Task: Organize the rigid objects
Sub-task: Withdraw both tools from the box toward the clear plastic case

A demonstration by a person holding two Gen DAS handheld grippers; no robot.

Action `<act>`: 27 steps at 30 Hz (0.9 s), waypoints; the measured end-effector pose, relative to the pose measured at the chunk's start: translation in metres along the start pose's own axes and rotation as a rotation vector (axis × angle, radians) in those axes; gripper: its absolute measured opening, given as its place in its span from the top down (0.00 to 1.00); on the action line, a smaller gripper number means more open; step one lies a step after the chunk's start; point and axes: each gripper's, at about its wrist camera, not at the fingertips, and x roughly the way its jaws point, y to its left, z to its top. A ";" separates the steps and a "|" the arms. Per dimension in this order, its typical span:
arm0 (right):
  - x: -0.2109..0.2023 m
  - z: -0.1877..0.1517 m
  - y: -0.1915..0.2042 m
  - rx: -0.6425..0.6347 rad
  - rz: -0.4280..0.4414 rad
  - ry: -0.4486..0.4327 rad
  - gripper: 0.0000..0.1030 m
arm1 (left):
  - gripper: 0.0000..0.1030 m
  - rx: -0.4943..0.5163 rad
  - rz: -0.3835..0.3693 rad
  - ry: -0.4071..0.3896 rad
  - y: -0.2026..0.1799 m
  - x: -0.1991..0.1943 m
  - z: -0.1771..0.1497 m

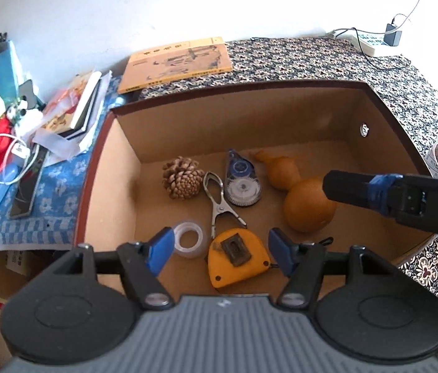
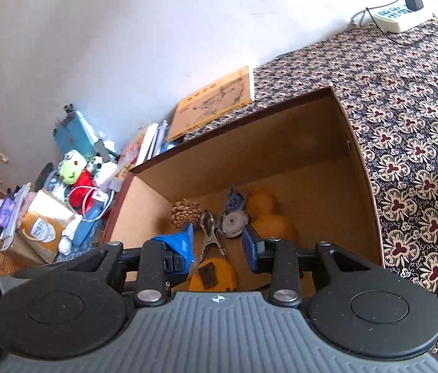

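Blue-padded left gripper and right gripper both spread, empty, above cardboard box

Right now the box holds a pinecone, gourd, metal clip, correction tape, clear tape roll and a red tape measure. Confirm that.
Not quite: the tape measure is yellow, not red, as the left wrist view shows. The rest stands: pinecone, gourd, metal clip, correction tape and clear tape roll lie in the box.
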 end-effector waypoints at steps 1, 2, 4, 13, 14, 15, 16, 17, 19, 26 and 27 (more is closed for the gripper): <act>-0.002 0.000 0.000 -0.007 0.015 -0.001 0.83 | 0.36 -0.003 0.009 -0.006 -0.002 -0.003 -0.002; -0.004 0.001 -0.001 -0.015 0.030 -0.001 0.83 | 0.36 -0.007 0.016 -0.013 -0.003 -0.006 -0.003; -0.009 0.001 -0.002 -0.035 0.056 0.001 0.83 | 0.36 -0.022 0.029 -0.025 -0.006 -0.013 -0.006; -0.050 -0.003 -0.027 -0.105 0.142 -0.014 0.82 | 0.36 -0.107 0.052 -0.052 -0.038 -0.039 -0.016; -0.054 -0.003 -0.032 -0.105 0.148 -0.015 0.82 | 0.36 -0.115 0.047 -0.059 -0.044 -0.043 -0.017; -0.059 -0.002 -0.037 -0.106 0.155 -0.015 0.82 | 0.36 -0.121 0.041 -0.064 -0.049 -0.045 -0.019; -0.063 -0.002 -0.041 -0.109 0.160 -0.015 0.82 | 0.36 -0.124 0.037 -0.067 -0.054 -0.048 -0.021; -0.067 -0.002 -0.046 -0.112 0.164 -0.015 0.82 | 0.36 -0.127 0.035 -0.069 -0.061 -0.051 -0.023; -0.076 -0.002 -0.055 -0.124 0.168 -0.018 0.82 | 0.36 -0.131 0.031 -0.071 -0.072 -0.054 -0.028; -0.108 -0.004 -0.091 -0.151 0.160 -0.035 0.81 | 0.36 -0.126 -0.016 -0.083 -0.123 -0.066 -0.043; -0.111 -0.004 -0.097 -0.148 0.152 -0.037 0.81 | 0.36 -0.120 -0.024 -0.083 -0.132 -0.067 -0.046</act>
